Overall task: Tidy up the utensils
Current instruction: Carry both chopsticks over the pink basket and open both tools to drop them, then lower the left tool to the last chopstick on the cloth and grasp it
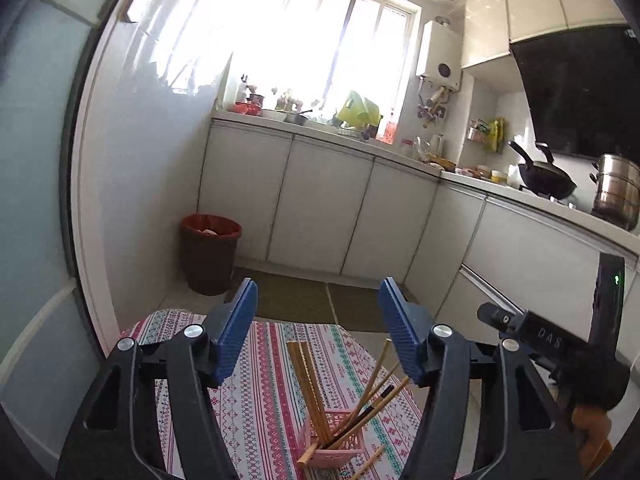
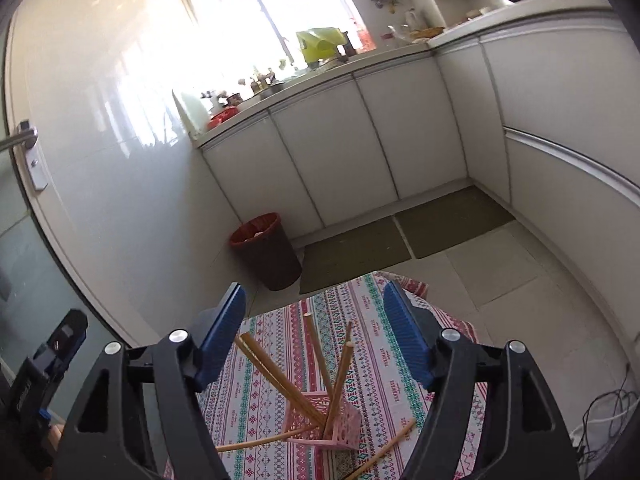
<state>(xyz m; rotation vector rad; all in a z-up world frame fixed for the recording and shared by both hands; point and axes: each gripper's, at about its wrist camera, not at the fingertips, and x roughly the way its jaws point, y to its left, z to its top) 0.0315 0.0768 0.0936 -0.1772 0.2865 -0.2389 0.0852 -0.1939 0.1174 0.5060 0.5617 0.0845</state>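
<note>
On my left wrist view the jaws of the left gripper [image 1: 318, 330] stand wide apart, holding nothing and touching nothing; its blue pads [image 1: 239, 330] are ribbed plastic slabs bolted to glossy black arms. Below and between them I see the pink basket [image 1: 335, 442], a small square holder of lattice plastic, standing on the tablecloth [image 1: 264, 400], a woven cloth of pink, teal and white patterned stripes. In it lean the chopsticks [image 1: 310, 388], slim pale wooden sticks with squared ends, fanned out left and right, with one dark stick among them. A loose chopstick [image 1: 370, 462] lies flat on the cloth just beside the basket's right corner. At the right edge the right gripper [image 1: 536, 328] shows only as a matte black body, and from here I cannot tell its opening.

On my right wrist view the right gripper [image 2: 314, 340] has its jaws spread wide too, empty, clear of everything. The pink basket [image 2: 340, 428] sits low between them, with the chopsticks [image 2: 280, 372] splayed out of it in several directions. One loose chopstick [image 2: 386, 446] rests on the cloth at its right. Behind the table stands a round brown bin [image 2: 266, 252] on pale floor tiles.
</note>
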